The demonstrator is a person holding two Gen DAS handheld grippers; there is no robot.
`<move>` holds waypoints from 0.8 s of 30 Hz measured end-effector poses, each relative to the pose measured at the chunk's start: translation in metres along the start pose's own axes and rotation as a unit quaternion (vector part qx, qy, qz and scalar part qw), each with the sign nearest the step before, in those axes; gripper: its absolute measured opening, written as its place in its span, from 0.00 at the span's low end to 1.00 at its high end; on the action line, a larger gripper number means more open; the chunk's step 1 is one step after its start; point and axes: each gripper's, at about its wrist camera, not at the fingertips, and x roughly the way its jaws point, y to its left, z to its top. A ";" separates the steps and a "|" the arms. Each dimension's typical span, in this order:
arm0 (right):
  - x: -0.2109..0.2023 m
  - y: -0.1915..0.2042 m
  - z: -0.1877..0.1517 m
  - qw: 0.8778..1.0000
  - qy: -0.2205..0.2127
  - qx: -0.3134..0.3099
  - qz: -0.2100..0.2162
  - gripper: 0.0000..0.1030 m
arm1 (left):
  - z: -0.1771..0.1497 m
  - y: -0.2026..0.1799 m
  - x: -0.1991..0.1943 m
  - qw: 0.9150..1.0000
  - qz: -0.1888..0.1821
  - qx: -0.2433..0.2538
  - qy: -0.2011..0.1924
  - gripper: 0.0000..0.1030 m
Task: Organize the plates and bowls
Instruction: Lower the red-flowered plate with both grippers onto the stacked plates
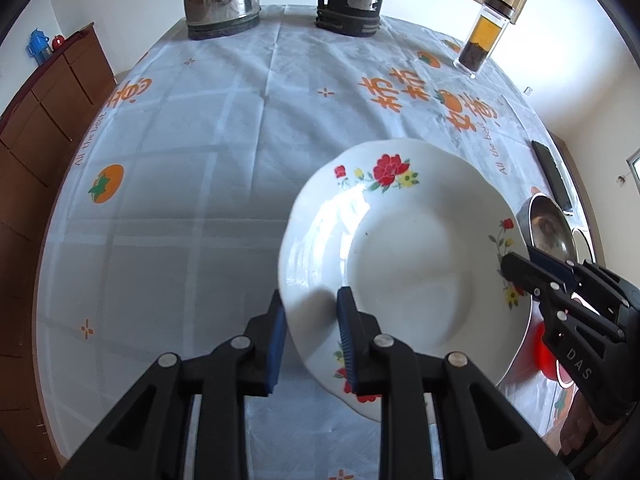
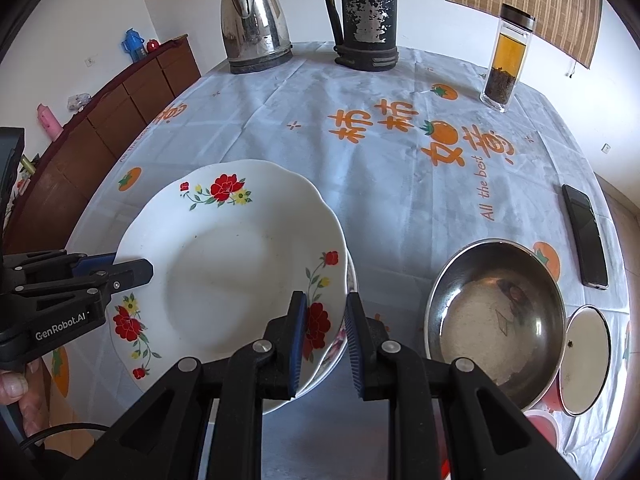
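Left wrist view, nearest first: the left gripper (image 1: 312, 340) has its jaws clamped on the near-left rim of the plate (image 1: 404, 264), one blue pad under the rim and the other on the inner face. The plate is white with red flowers and a scalloped edge. Across it the right gripper (image 1: 516, 268) reaches onto the opposite rim; from this side its jaws cannot be made out. Beyond that gripper sits a steel bowl (image 1: 548, 224), partly hidden.

From the right wrist, the right gripper (image 2: 326, 340) has its jaws closed on the plate's (image 2: 224, 264) right rim, one pad on the flowered inner face and one outside the edge. A second plate (image 2: 340, 344) with a patterned rim shows just beneath the first at that edge; whether the outer pad touches it I cannot tell. The left gripper (image 2: 132, 270) grips the far-left rim, with a hand (image 2: 16, 392) behind it at the picture's edge. Just right of the plates stands the bowl (image 2: 496, 320), and a white lid (image 2: 584, 360) lies touching or nearly touching its right side. Farther off on the cloth (image 2: 280, 128) lies a phone (image 2: 584, 236). At the far edge stand a kettle (image 2: 254, 24), a dark flask (image 2: 368, 16) and a tea bottle (image 2: 506, 60). A brown cabinet (image 2: 100, 140) runs along the left wall.
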 end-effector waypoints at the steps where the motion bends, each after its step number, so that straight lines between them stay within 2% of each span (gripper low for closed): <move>1: 0.000 -0.001 0.000 1.000 0.000 0.000 -0.001 0.21 | 0.000 0.000 0.001 1.000 -0.001 0.001 0.000 0.22; 24: 0.006 -0.007 -0.001 1.000 0.006 0.005 -0.007 0.21 | 0.000 -0.006 0.010 1.000 -0.008 0.009 0.007 0.22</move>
